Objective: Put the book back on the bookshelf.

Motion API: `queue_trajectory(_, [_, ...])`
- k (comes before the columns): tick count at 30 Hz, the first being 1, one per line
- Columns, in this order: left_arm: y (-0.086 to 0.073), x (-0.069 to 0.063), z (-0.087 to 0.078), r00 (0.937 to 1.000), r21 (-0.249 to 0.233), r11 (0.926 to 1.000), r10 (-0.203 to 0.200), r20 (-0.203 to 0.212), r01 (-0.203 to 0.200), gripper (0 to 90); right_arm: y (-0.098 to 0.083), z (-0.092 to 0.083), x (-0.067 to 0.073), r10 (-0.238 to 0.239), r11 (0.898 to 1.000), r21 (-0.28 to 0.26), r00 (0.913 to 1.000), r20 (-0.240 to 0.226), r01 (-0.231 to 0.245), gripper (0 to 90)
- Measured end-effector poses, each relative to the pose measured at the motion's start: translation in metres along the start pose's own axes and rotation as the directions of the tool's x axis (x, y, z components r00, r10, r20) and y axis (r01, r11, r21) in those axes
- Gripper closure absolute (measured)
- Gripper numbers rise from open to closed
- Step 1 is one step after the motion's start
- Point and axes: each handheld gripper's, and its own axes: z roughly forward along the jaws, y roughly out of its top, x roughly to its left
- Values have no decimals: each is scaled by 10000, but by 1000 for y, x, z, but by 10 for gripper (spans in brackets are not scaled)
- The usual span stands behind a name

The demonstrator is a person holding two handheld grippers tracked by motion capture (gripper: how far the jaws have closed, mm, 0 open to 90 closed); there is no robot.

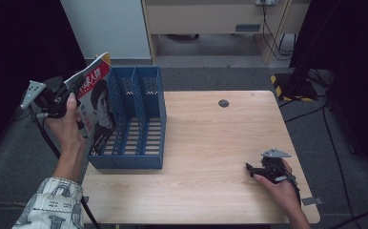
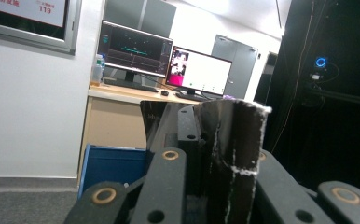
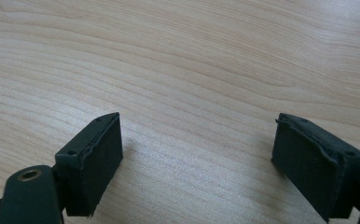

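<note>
Magazine [image 1: 97, 102] in left tongs [image 1: 70, 90] (clamped)

Your file rack [image 1: 139, 119] sits on the table [image 1: 210, 143] toward nine o'clock; the magazine [image 1: 96, 102] leans at its nine o'clock side; your right gripper [image 1: 253, 168] rests at four o'clock.

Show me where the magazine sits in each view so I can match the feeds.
High view: magazine upper left, tilted over the blue file rack, clamped by the left gripper.
Left gripper view: magazine centre, edge-on between the jaws.
Shared landmark: blue file rack.
</note>
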Motion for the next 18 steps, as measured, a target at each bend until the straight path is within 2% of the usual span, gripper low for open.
queue_trajectory(9, [-17,4,-2,9989,-112,9991,-421,-228,419,828,0,0,0,-38,10000,-2,10000,9,38,163])
queue_trajectory(14, [-27,9,-7,9971,341,9973,-628,-440,643,833,0,0,0,-17,10000,1,10000,5,17,163])
queue_trajectory(18, [-32,11,-10,9967,614,9959,-632,-510,663,828,0,0,0,-28,10000,0,10000,-2,28,162])
